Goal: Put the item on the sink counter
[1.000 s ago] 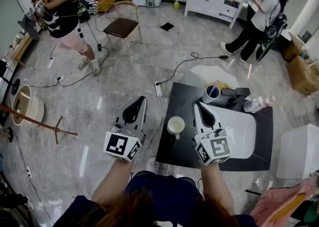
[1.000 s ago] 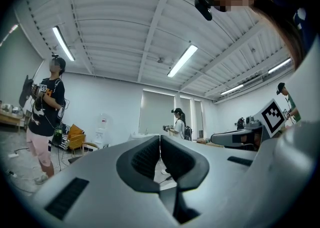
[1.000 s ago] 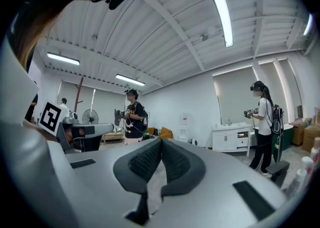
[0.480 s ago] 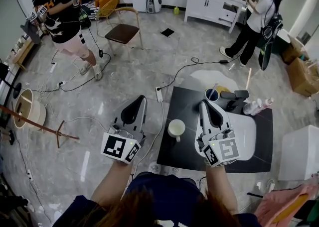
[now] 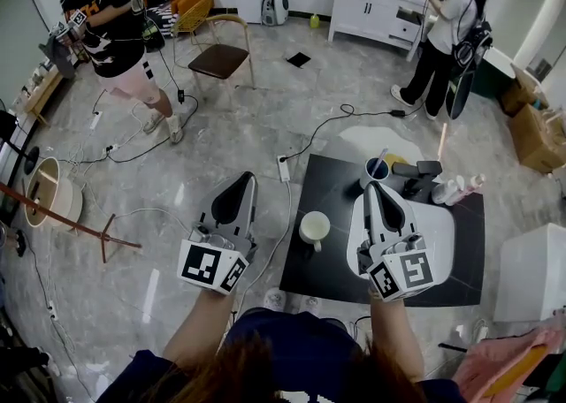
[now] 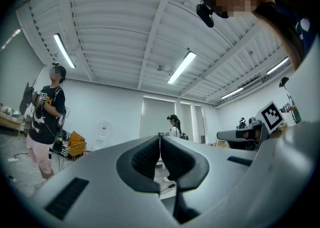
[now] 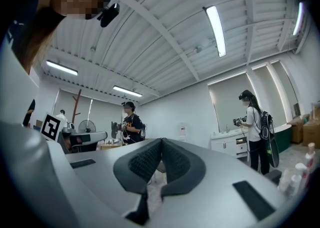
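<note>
Black counter [image 5: 305,282]; cup [image 5: 312,226] near right fingers [image 5: 375,207].

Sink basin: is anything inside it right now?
The visible strip of the sink basin is bare white. The shut right hand-held gripper blocks most of it in the head view, so whatever lies beneath cannot be seen.

Hidden, cut off or too small to call

Head view: right gripper [image 5: 370,186] covers the left part of the white sink basin [image 5: 440,242], so the rim there is unseen. Cup [image 5: 375,168] by faucet [image 5: 416,171]: contents too small to ID, only a thin stick shows. Bottles [image 5: 462,186] at back of counter [image 5: 320,279]: type & count unclear. White cabinet [image 5: 531,273] & pink cloth [image 5: 517,359] cut by frame edges. Gripper views: left gripper [image 6: 159,138] & right gripper bodies fill the lower half, blocking what's below.
</note>
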The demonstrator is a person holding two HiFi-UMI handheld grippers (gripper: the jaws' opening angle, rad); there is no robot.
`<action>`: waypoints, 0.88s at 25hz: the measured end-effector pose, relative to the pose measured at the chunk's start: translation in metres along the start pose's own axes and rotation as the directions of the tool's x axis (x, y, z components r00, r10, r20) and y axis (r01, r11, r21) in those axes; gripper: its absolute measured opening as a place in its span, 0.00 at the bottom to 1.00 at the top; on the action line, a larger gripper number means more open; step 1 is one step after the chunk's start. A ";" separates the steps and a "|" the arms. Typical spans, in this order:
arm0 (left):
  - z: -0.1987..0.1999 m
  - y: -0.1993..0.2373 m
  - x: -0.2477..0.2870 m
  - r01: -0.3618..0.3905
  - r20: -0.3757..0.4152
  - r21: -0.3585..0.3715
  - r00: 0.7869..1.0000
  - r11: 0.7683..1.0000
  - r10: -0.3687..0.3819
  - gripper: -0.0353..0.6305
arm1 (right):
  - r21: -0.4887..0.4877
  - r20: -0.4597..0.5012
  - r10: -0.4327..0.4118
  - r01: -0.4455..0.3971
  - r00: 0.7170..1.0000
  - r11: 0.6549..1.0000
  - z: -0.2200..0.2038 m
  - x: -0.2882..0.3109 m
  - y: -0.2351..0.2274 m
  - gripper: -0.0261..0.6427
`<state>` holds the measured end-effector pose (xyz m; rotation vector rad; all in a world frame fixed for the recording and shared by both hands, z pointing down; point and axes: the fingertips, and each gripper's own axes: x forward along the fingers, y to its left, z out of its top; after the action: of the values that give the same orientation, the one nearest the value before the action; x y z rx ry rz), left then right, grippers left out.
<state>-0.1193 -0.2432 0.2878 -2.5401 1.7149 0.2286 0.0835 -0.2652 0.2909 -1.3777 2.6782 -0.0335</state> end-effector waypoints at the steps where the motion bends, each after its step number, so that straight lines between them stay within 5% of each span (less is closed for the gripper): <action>1: 0.000 0.000 -0.001 -0.001 0.000 0.001 1.000 1.000 0.001 0.09 | 0.001 0.000 -0.002 0.002 1.000 1.000 0.000 -0.001 0.000 0.06; 22: -0.010 -0.020 0.002 0.027 -0.013 -0.021 1.000 0.999 -0.027 0.09 | 0.003 -0.007 -0.040 0.040 0.999 0.999 -0.006 -0.021 -0.004 0.06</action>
<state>-0.0994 -0.2385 0.2972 -2.5835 1.6902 0.2300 0.0984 -0.2507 0.2993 -1.4329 2.6541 -0.0464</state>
